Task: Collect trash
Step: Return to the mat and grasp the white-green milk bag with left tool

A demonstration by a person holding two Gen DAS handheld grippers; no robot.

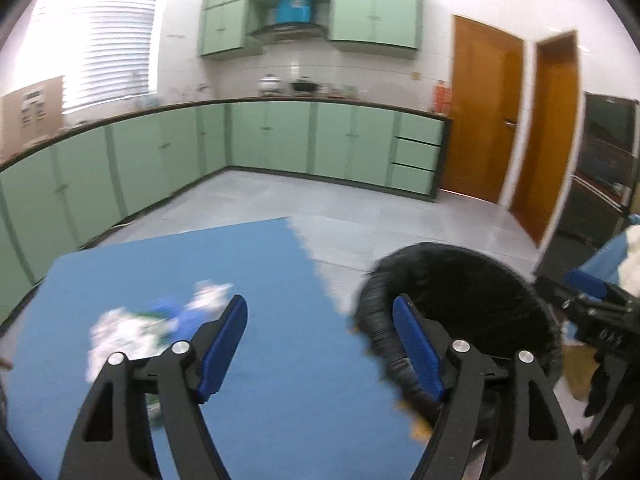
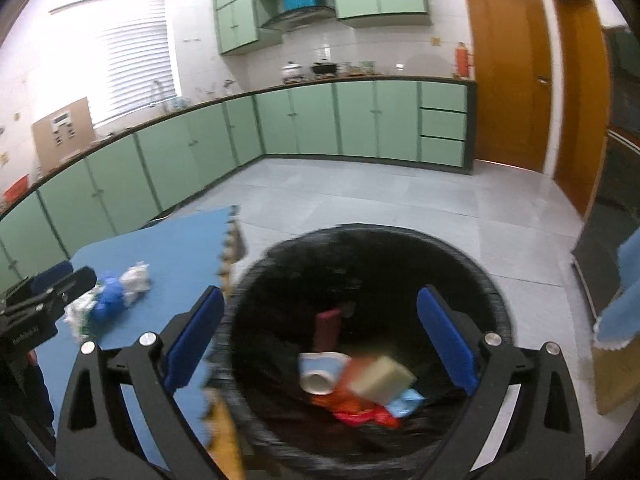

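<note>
Over the black bin [image 2: 368, 344], the right gripper [image 2: 324, 340] is wide open and holds nothing, so trash can drop in, while the empty, open left gripper [image 1: 320, 344] faces the trash pile [image 1: 160, 320] on the blue mat [image 1: 280, 380].

Pale grey tiled kitchen floor [image 2: 400, 200] carries everything. Blue foam puzzle mat [image 1: 280, 360] lies flat on it, toothed edge visible in right wrist view. On the mat: blurred pile of crumpled white paper and blue plastic scraps [image 2: 108, 300], towards its left side. Round bin lined with a black plastic bag [image 2: 496, 300] stands just beside the mat's right edge; whether it overlaps the mat cannot be told.
</note>
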